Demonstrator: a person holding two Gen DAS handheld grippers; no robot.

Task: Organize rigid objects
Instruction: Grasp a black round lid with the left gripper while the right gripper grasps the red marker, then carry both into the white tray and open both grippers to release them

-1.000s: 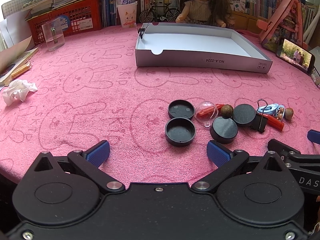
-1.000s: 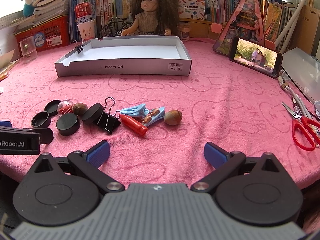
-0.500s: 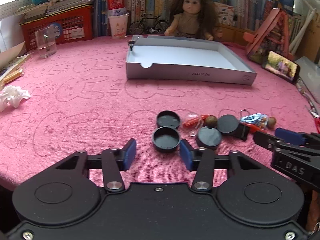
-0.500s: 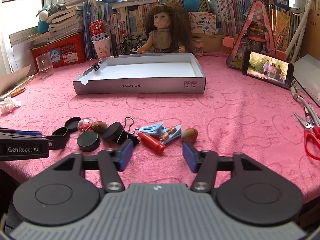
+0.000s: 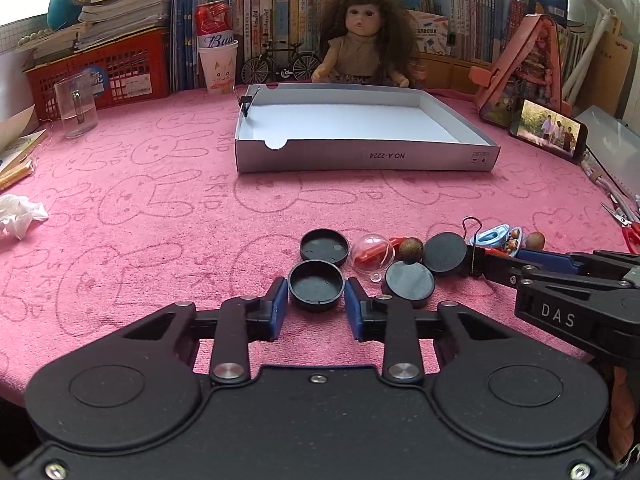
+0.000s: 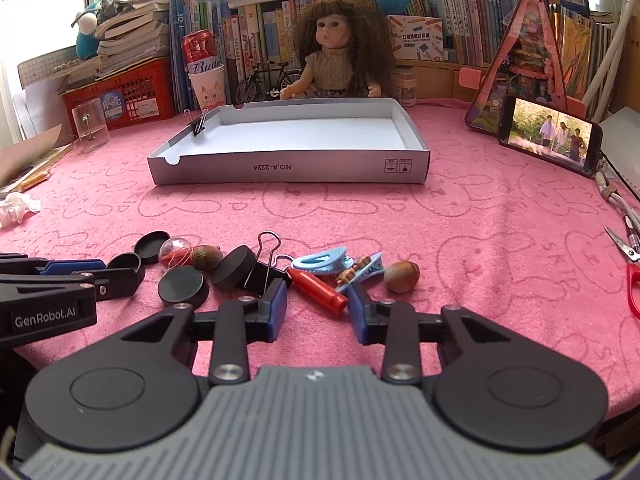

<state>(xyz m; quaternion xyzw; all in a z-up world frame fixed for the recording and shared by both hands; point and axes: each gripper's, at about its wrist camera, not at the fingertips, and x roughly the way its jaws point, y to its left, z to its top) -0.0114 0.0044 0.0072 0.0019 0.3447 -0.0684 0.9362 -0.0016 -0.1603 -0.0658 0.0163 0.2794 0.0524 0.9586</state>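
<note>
My left gripper (image 5: 316, 300) has its jaws closing; its blue pads touch both sides of a black cap (image 5: 316, 286) lying open side up on the pink cloth. A second cap (image 5: 324, 245), a clear capsule (image 5: 372, 254), a nut (image 5: 411, 248) and two black discs (image 5: 410, 280) lie just beyond. My right gripper (image 6: 317, 308) is also closing. A red tube (image 6: 318, 290) lies slantwise between its pads, which do not press on it. The left pad stands beside a black binder clip (image 6: 264, 274). Blue clips (image 6: 320, 261) and a hazelnut (image 6: 402, 276) lie ahead.
A white cardboard box lid (image 5: 360, 156) stands open at the back centre with a small clip on its left wall. A phone (image 6: 550, 136) and scissors (image 6: 632, 264) are at the right. A glass (image 5: 76, 106) and a crumpled tissue (image 5: 20, 216) are at the left.
Both grippers went from wide open to narrow. The left pads came in against the black cap. The right pads drew in around the red tube, and both views tipped up slightly.
</note>
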